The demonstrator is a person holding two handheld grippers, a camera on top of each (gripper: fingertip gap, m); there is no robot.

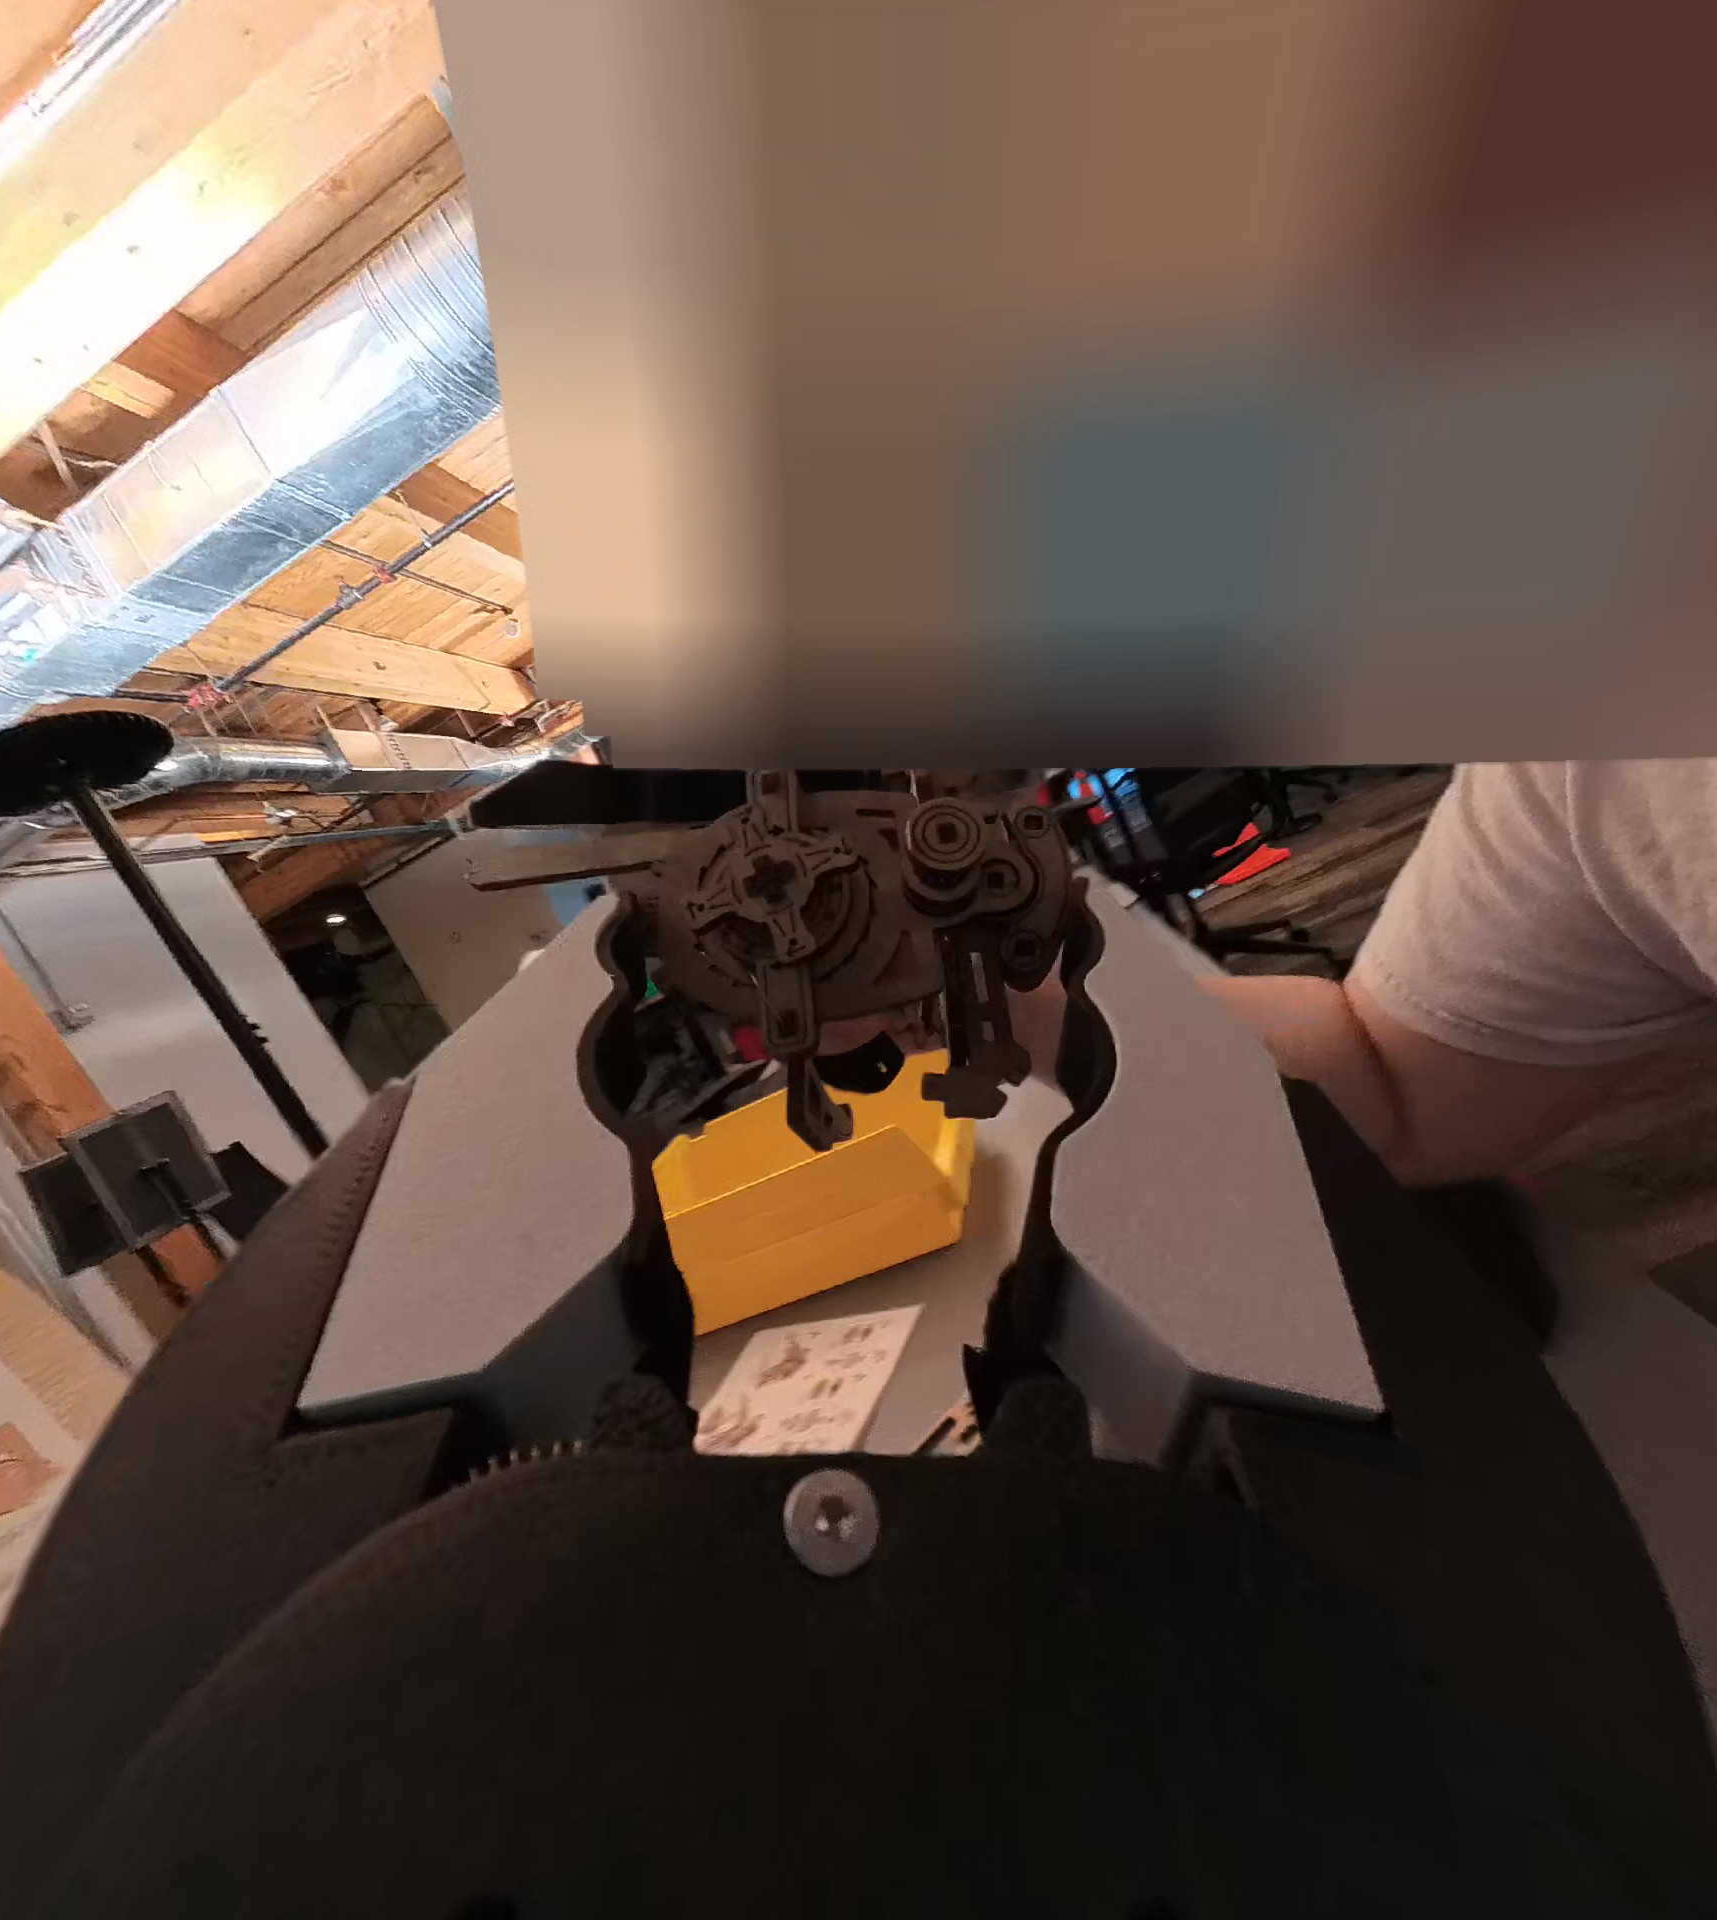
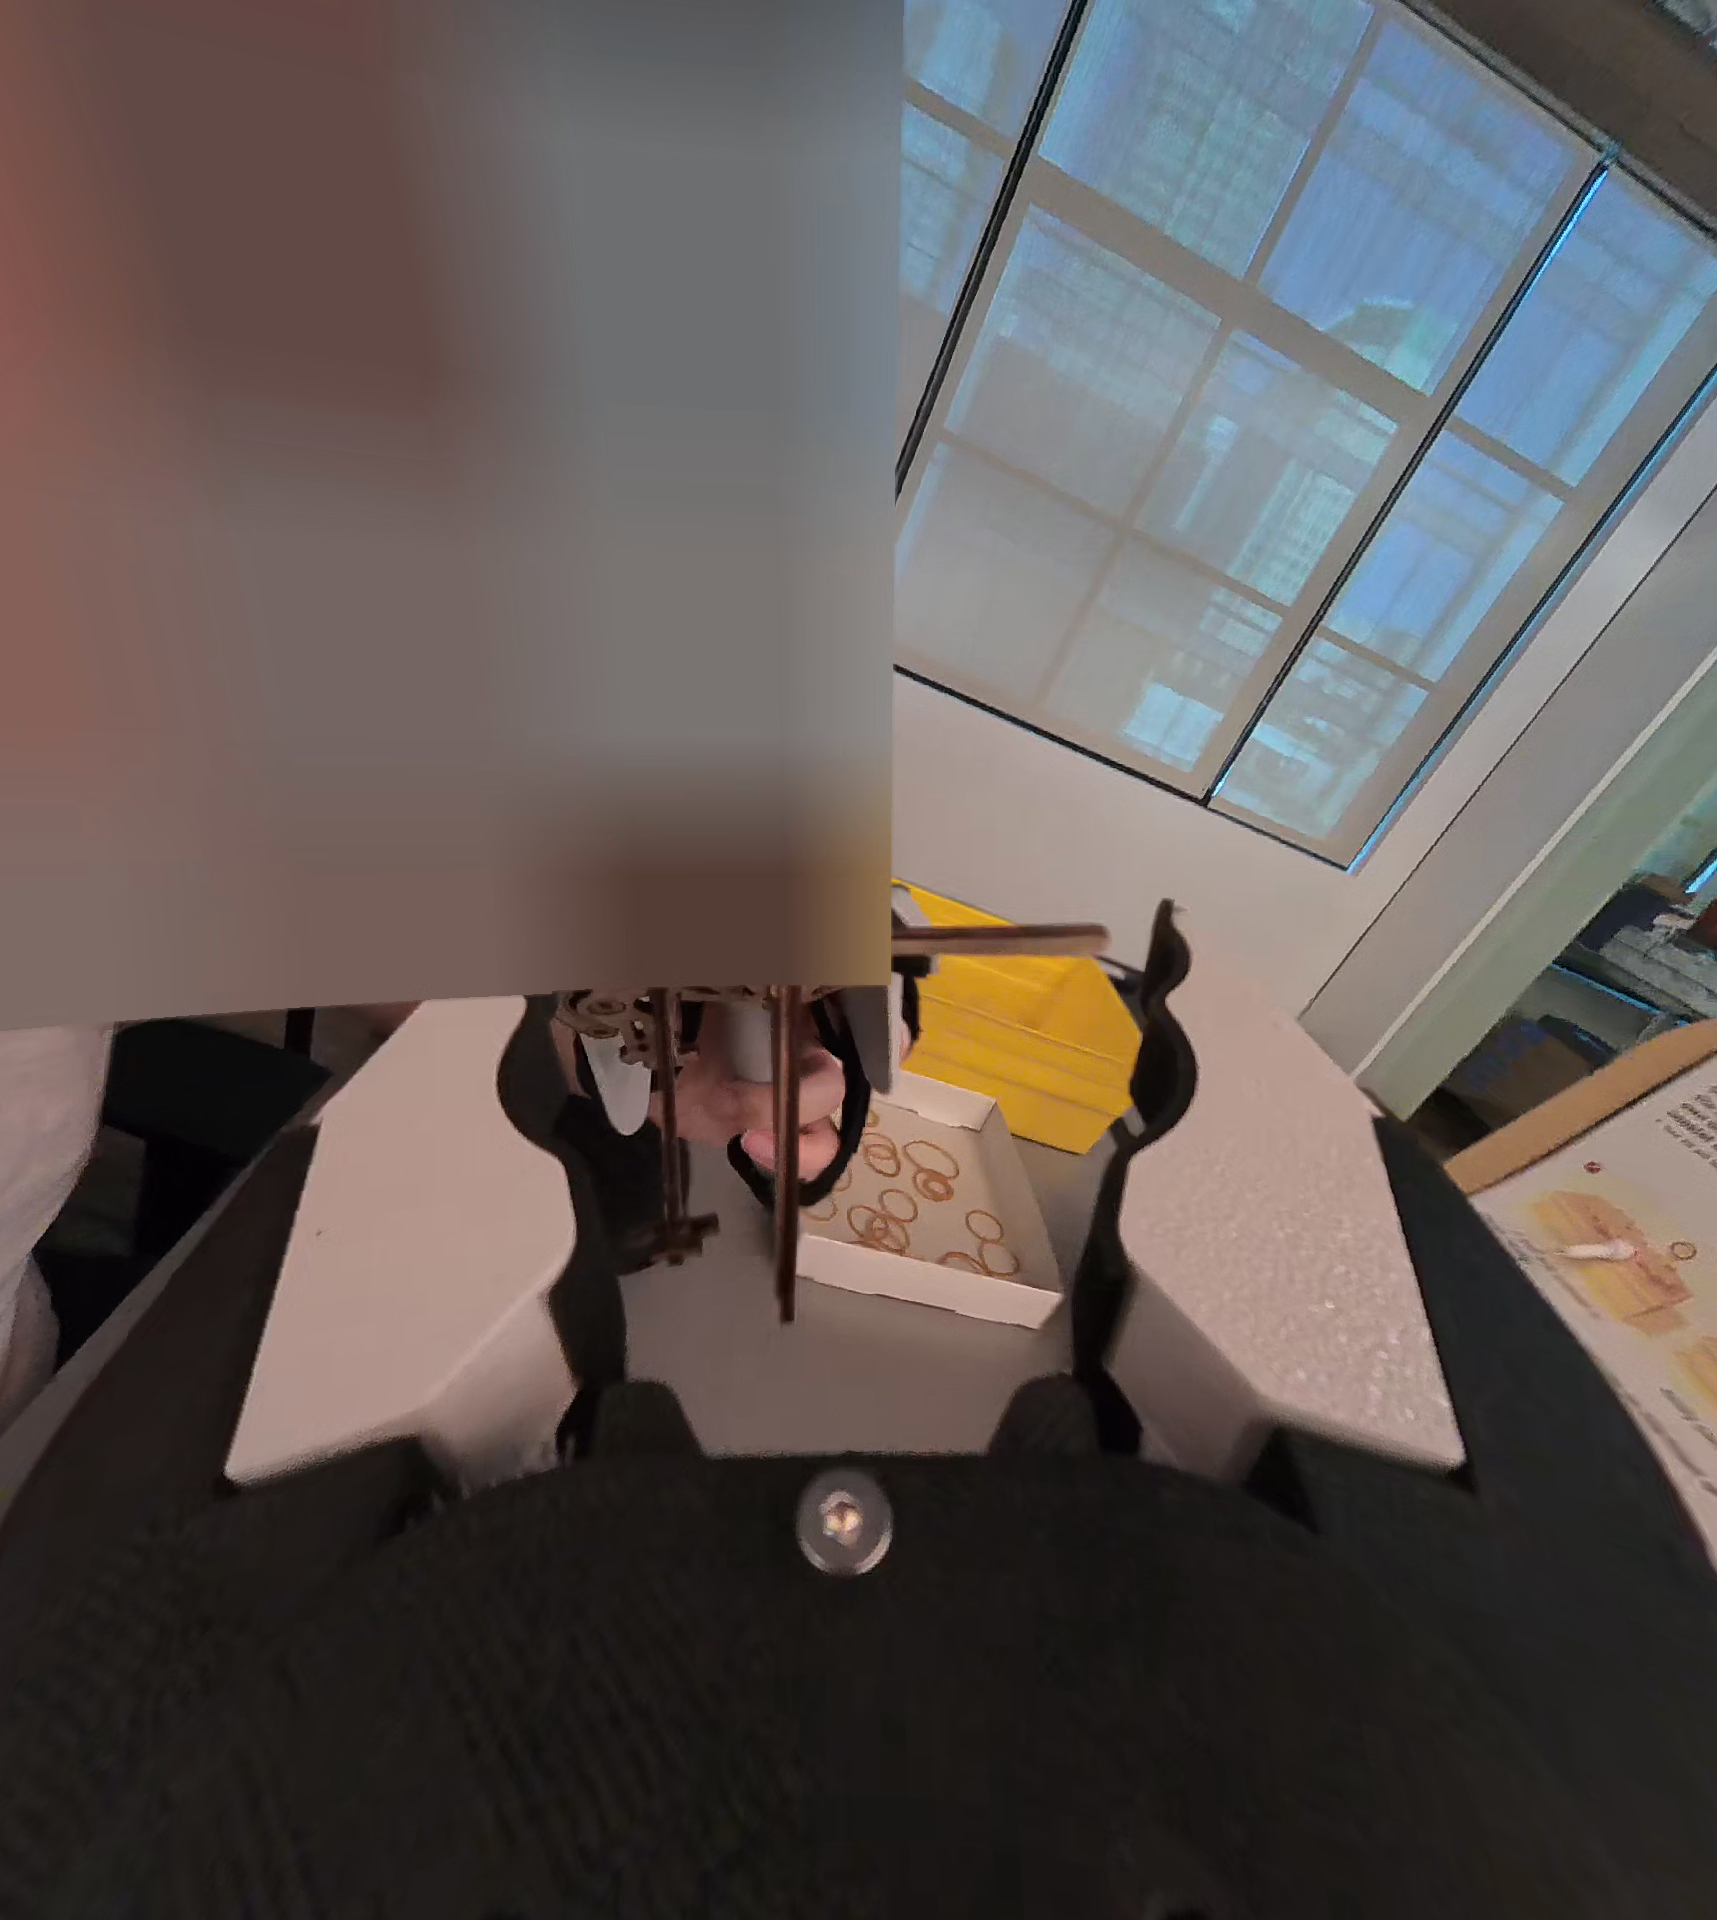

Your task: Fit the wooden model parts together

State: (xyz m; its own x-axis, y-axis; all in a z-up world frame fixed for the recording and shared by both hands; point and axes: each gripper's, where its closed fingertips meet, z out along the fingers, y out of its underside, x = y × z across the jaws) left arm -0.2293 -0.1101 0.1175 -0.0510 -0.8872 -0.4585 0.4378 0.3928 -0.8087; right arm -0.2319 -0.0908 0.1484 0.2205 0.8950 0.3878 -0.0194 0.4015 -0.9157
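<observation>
A dark wooden model (image 1: 781,914) of gears, plates and hanging legs is held up in the air. My left gripper (image 1: 849,914) is shut on it, with a fingertip touching each side. Flat wooden strips (image 1: 573,821) stick out from it to the left. In the right wrist view the model (image 2: 781,1143) shows edge-on as thin vertical plates, with one strip (image 2: 999,940) pointing right. My right gripper (image 2: 843,997) is open, with its jaws wide on either side of the plates and touching neither. A hand (image 2: 792,1132) on the left gripper shows behind the model.
A yellow bin (image 1: 802,1216) stands on the grey table below the model; it also shows in the right wrist view (image 2: 1020,1039). An instruction sheet (image 1: 812,1371) lies nearer. A white box of rubber bands (image 2: 927,1226) and an open booklet (image 2: 1664,1299) lie to the right. A person's arm (image 1: 1353,1039) is close on the right. Both grippers' tips are close together, under 4 cm apart.
</observation>
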